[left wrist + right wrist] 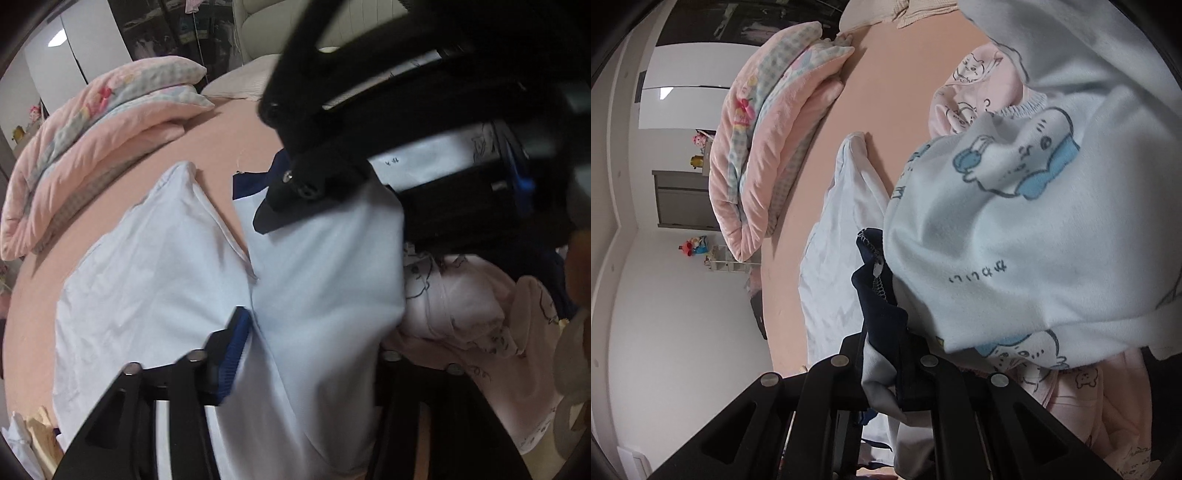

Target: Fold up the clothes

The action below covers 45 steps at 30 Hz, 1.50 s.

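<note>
White shirt (pixel 155 266) pinched in both claws, left (pixel 295 354), right (pixel 882 369).

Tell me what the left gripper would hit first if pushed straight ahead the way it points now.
Probably the white shirt it already grips: the left gripper points across that cloth on the pink bed. Beyond, the right gripper sits in line, though depth is unclear.

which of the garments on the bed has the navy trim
The plain white shirt held in both claws; its collar edge is navy. The pink and pale blue ones carry cartoon prints.
</note>
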Tool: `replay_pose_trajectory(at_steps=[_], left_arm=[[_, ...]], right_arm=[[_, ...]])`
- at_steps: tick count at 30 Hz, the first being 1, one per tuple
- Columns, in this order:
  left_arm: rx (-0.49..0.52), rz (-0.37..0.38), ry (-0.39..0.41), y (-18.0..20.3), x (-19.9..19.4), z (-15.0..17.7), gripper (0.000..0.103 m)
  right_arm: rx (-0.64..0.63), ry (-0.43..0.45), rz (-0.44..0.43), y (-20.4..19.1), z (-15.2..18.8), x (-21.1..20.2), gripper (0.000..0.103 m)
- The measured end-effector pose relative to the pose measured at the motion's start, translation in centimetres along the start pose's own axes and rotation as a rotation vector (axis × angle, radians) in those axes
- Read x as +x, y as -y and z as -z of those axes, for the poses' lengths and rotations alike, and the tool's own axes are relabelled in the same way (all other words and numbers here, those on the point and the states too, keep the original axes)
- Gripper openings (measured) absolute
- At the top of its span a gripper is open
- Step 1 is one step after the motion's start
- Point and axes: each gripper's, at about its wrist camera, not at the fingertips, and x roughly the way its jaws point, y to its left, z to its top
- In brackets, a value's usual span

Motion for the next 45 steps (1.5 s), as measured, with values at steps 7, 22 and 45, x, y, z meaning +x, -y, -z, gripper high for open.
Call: replay_pose_trajectory(at_steps=[7, 22, 45], left_arm=[[-0.121, 0.065, -0.039, -2.9, 0.8, -0.8, 0.010], [-0.371, 0.304, -0.039, -7.5, -0.3, -0.8, 0.008], [-0.703, 0.377, -0.155, -13.0, -0.9, 3.6, 0.008]], right_arm=[[-0.026, 0.007, 0.047, -0.5, 0.9, 0.3, 0.006], [-0.227, 0.067, 0.233, -6.3, 2.0, 0.2, 0.006], [-0.383, 0.000, 0.386, -11.1, 4.3, 7.0, 0.007]])
